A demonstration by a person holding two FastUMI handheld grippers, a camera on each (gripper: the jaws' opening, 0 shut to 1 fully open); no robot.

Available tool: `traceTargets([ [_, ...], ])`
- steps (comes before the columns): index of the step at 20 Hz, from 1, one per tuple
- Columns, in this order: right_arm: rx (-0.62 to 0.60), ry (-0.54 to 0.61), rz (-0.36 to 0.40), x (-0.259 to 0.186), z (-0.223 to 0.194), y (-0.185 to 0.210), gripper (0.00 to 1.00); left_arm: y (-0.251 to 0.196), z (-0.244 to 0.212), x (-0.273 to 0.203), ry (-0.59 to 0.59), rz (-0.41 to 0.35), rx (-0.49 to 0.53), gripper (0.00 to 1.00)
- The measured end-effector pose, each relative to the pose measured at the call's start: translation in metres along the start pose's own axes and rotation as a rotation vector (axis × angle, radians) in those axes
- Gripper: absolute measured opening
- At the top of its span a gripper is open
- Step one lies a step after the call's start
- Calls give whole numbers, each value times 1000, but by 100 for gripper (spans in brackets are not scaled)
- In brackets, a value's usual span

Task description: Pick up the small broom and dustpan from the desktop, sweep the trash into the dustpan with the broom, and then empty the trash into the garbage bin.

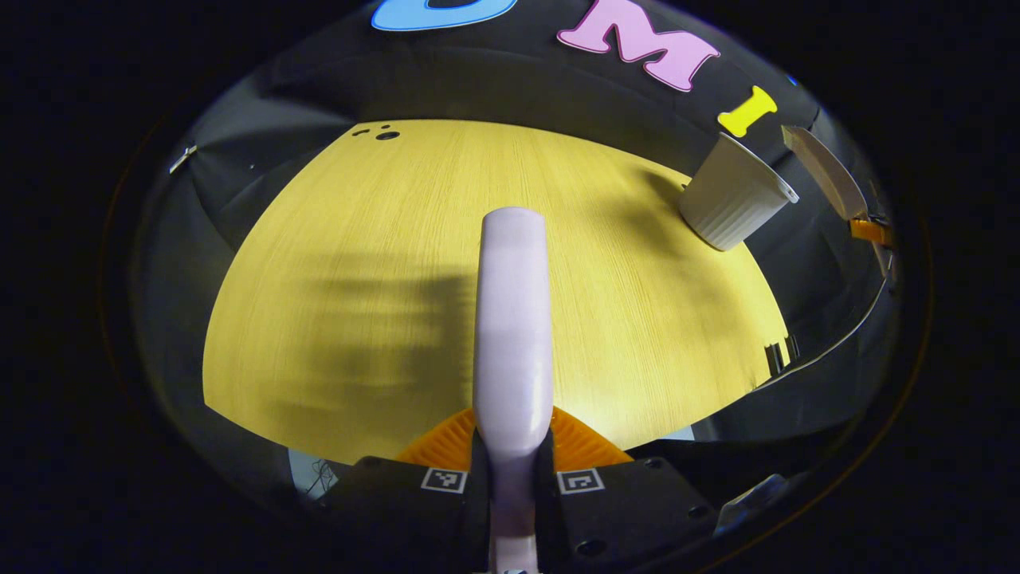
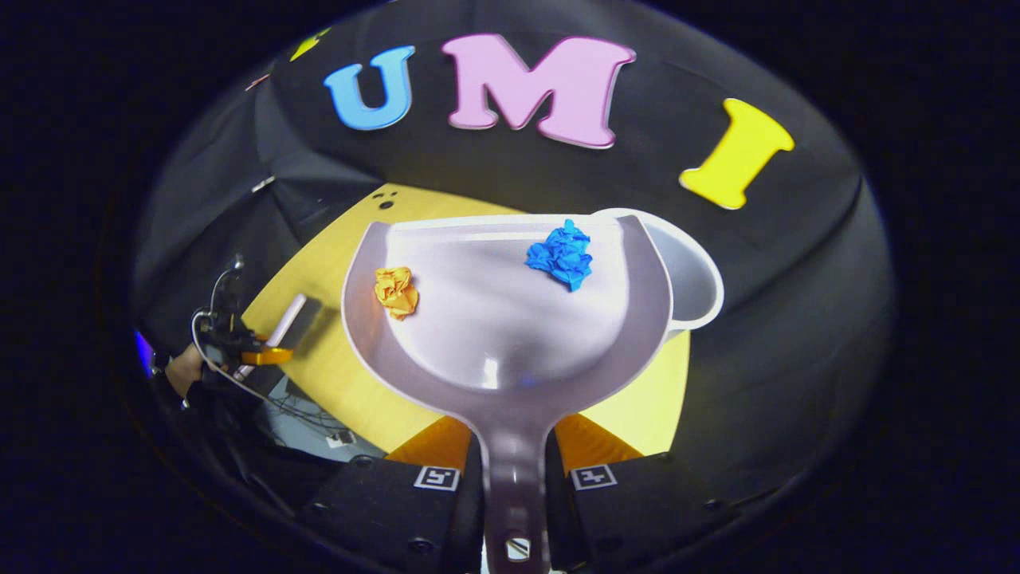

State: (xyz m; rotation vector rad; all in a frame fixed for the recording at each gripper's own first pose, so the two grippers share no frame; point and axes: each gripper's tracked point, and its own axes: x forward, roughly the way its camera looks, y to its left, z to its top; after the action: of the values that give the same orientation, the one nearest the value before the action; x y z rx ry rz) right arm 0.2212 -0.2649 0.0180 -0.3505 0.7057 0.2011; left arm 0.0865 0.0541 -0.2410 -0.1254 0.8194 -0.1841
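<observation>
1. Here, the left gripper (image 1: 512, 470) at bottom centre is clenched on the broom handle (image 1: 512, 319), which points up over the wooden desktop (image 1: 358, 239).
2. The right gripper (image 2: 514, 470) grasps the dustpan (image 2: 510, 319) by its handle.
3. Orange paper ball (image 2: 396, 292) and blue paper ball (image 2: 561, 254) lie in the pan.
4. The garbage bin (image 1: 733, 203) stands at upper right of the left gripper view.

— Where was the dustpan (image 2: 510, 319) found relative to the table (image 2: 335, 375)?
— It was held above the table, its handle clamped between the right gripper (image 2: 514, 478) fingers. The front edge was placed over the garbage bin (image 2: 693, 279), which was seen behind and to the right of the dustpan.

— And what was carried in the dustpan?
— Two paper wads: one (image 2: 396, 292) was lodged at the dustpan's left side, the other (image 2: 562, 255) nearer its front right.

— And the broom (image 1: 514, 319)?
— It was gripped by the left gripper (image 1: 514, 470) over the table, left of the dustpan.
</observation>
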Motion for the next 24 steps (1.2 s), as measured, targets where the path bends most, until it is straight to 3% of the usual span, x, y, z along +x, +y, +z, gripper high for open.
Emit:
traceTargets([
  [2, 31, -40, -45, -4, 16, -30, 36, -2, 1, -5, -3, 28, 7, 27],
  [3, 43, -60, -65, -2, 27, -42, 31, -1, 1, -7, -7, 35, 11, 27],
  [4, 48, -71, -92, 3, 35, -58, 36, -1, 2, -7, -5, 34, 6, 27],
  [8, 27, -80, -215, 27, 56, -129, 36, -4, 3, -6, 5, 24, -20, 27],
  [13, 10, -71, -304, 61, 59, -159, 36, -4, 5, -7, 9, 32, -31, 27],
  [14, -14, -72, -320, 63, 59, -165, 31, -3, 4, -6, 12, 38, -37, 27],
  [15, -46, -85, -339, 65, 60, -170, 36, -3, 5, -5, 14, 46, -43, 27],
  [24, -373, 5, -446, 81, 58, -205, 36, 7, 5, -3, 17, 80, -103, 27],
])
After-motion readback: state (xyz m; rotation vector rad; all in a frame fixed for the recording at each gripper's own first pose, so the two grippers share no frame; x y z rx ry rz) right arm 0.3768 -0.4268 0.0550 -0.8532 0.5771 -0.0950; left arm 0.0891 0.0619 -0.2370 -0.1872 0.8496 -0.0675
